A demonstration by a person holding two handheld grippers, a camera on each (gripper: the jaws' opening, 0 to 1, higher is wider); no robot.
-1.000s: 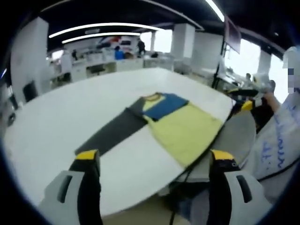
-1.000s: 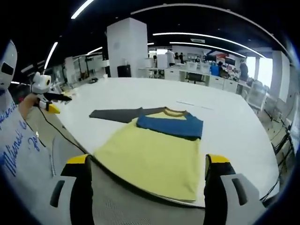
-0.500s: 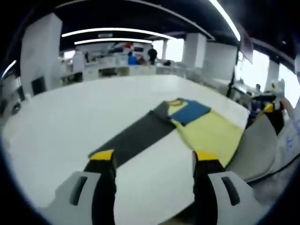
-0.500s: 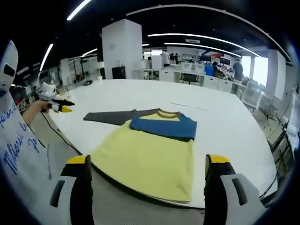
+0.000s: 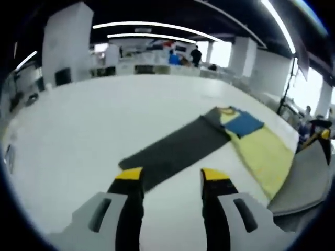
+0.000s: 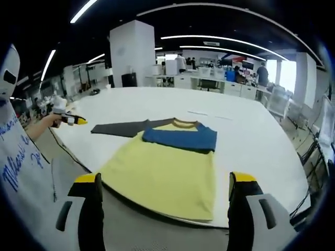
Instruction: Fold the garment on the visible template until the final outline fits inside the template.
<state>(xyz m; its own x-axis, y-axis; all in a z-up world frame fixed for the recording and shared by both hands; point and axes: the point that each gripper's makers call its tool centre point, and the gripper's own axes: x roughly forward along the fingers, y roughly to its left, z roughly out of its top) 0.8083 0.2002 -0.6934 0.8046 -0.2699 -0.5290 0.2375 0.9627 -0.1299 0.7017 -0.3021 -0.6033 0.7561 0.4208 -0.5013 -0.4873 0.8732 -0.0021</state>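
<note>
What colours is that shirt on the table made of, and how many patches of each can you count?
Counted on the shirt, right gripper view:
Yellow body: 1
Blue sleeve, folded across the chest: 1
Dark grey sleeve, stretched out flat: 1
Brownish collar band: 1
Total: 4 colour patches on 1 shirt, lying on the white table.

The left tongs (image 5: 167, 178) now stand narrower than 1 second ago and sit closer to the grey sleeve (image 5: 175, 149) end, out beyond the garment (image 6: 167, 167).
</note>
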